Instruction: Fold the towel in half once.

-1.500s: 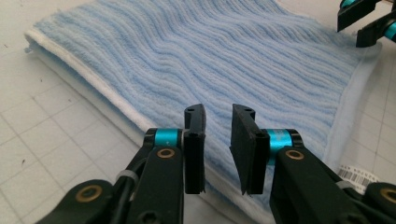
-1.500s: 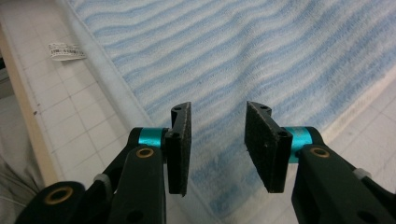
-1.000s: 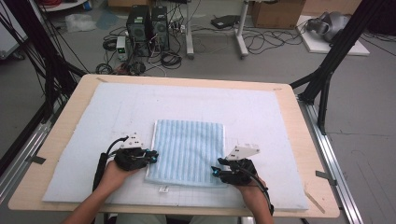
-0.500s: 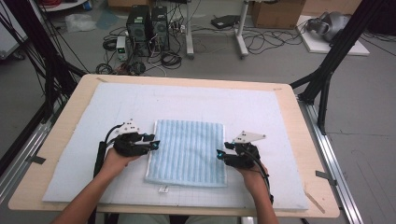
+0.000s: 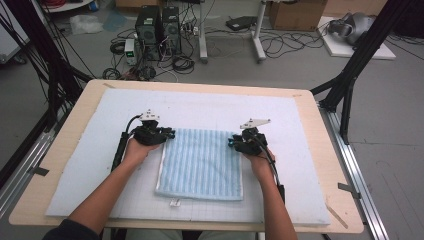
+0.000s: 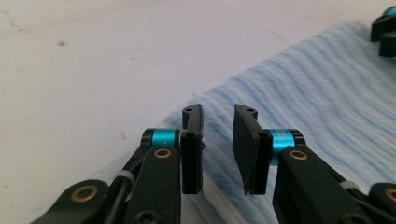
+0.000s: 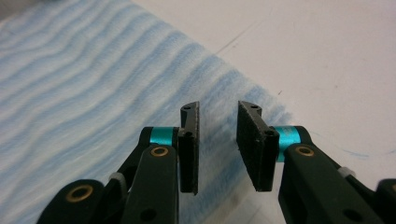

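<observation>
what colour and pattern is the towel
Light blue with thin white stripes; the towel shows best in the right gripper view.

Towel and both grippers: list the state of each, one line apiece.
Towel: folded, lying flat on the white mat, blue-striped side up.
Left gripper: open, fingers at the towel's far left corner, nothing gripped.
Right gripper: open, fingers at the towel's far right corner, nothing gripped.
White mat: spread flat over the wooden table.

White foam mat (image 5: 210,107) covers wooden table (image 5: 320,150); computer towers (image 5: 159,22) stand beyond.
</observation>
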Motion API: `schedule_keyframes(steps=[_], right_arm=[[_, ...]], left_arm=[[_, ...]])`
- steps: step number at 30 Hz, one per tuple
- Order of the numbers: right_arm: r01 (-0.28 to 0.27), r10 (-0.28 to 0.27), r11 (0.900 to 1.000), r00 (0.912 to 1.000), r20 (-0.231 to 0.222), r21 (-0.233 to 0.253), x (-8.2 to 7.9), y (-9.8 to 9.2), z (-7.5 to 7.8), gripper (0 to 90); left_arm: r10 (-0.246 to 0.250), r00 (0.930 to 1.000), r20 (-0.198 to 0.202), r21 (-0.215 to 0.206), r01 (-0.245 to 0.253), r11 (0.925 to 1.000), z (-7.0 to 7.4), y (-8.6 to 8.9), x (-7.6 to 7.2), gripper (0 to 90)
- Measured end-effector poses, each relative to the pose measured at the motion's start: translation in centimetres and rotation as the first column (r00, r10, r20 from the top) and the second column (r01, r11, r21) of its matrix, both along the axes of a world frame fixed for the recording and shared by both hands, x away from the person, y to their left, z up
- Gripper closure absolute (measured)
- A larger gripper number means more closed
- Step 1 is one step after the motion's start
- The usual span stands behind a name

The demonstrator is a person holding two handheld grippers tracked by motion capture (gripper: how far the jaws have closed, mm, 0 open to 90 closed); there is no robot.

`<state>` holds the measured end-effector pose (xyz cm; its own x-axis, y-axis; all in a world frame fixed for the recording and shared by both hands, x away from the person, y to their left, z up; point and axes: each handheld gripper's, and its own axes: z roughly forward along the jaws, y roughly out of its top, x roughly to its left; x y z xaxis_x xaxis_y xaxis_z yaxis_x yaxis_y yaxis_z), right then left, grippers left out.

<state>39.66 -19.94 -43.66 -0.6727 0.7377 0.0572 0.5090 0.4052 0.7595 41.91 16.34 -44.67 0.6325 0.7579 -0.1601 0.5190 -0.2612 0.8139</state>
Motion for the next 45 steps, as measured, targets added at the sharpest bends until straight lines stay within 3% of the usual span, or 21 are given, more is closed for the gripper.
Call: schedule_keyframes(steps=[1, 3, 6, 11, 14, 18, 21, 24, 28, 30, 33, 35, 37, 40, 45], right_arm=[[0.001, -0.001, 1.000, 1.0000, -0.007, -0.010, 0.3, 0.1, -0.2, 69.5], [0.007, -0.008, 0.999, 0.9997, -0.024, -0.037, 0.8, 0.3, -0.6, 68.9], [0.022, -0.023, 1.000, 0.9993, -0.029, -0.015, 1.1, 0.2, -0.9, 69.5], [0.048, -0.048, 0.998, 0.9986, -0.021, -0.029, 1.2, -0.4, -0.9, 69.4], [0.069, -0.070, 0.998, 0.9972, -0.028, -0.009, 1.2, -1.0, -0.9, 68.9], [0.082, -0.083, 0.995, 0.9964, -0.016, -0.053, 0.8, -1.0, -0.5, 61.8], [0.074, -0.074, 0.997, 0.9972, -0.011, -0.035, 0.2, -1.6, 0.1, 57.6], [0.065, -0.065, 0.998, 0.9974, 0.032, -0.006, -0.8, -2.4, 1.2, 49.6], [0.081, -0.085, 0.996, 0.9932, 0.080, 0.048, -2.6, -3.4, 2.0, 36.2], [0.098, -0.103, 0.993, 0.9910, 0.086, 0.062, -3.4, -4.0, 2.0, 30.8], [0.102, -0.109, 0.992, 0.9887, 0.102, 0.070, -4.6, -4.6, 2.1, 24.7], [0.116, -0.121, 0.992, 0.9865, 0.110, 0.055, -5.2, -4.8, 2.0, 18.3], [0.136, -0.139, 0.990, 0.9860, 0.092, 0.038, -5.6, -4.9, 1.9, 12.9], [0.138, -0.140, 0.990, 0.9853, 0.098, 0.023, -6.1, -5.0, 1.7, 11.3], [0.140, -0.145, 0.989, 0.9814, 0.125, 0.050, -6.4, -5.6, 2.0, 11.3]], left_arm=[[0.006, 0.9997, -0.023, 0.016, -0.006, 0.9999, -0.3, 0.0, 0.3, 73.5], [0.019, 0.9994, -0.028, 0.002, -0.019, 0.9998, -0.5, 0.1, 0.5, 74.7], [0.012, 0.9999, -0.002, 0.046, -0.012, 0.9989, -0.4, -0.1, 0.4, 75.2], [0.030, 0.9996, 0.003, 0.054, -0.030, 0.9981, -0.5, -0.1, 0.5, 79.3], [0.030, 0.9995, 0.009, 0.062, -0.030, 0.9976, -0.4, -0.2, 0.4, 79.7], [0.021, 0.9998, 0.003, 0.051, -0.021, 0.9985, -0.3, 0.1, 0.4, 75.7], [-0.012, 0.9999, -0.004, 0.006, 0.012, 0.9999, 0.2, 0.8, 0.0, 70.0], [-0.053, 0.9976, 0.044, -0.049, 0.055, 0.9973, 0.9, 1.6, -0.9, 65.4], [-0.087, 0.9920, 0.092, -0.137, 0.099, 0.9856, 1.4, 3.0, -2.2, 51.9], [-0.110, 0.9901, 0.087, -0.164, 0.123, 0.9788, 1.6, 3.5, -2.6, 47.3], [-0.101, 0.9885, 0.113, -0.208, 0.123, 0.9703, 2.0, 4.0, -3.2, 33.4], [-0.096, 0.9866, 0.132, -0.222, 0.123, 0.9672, 2.2, 4.3, -3.7, 26.0], [-0.110, 0.9797, 0.167, -0.218, 0.146, 0.9650, 2.2, 4.5, -4.3, 21.3], [-0.094, 0.9717, 0.217, -0.223, 0.143, 0.9644, 2.3, 4.9, -5.2, 20.3], [-0.062, 0.9703, 0.234, -0.245, 0.121, 0.9619, 2.5, 5.3, -5.5, 18.7]])
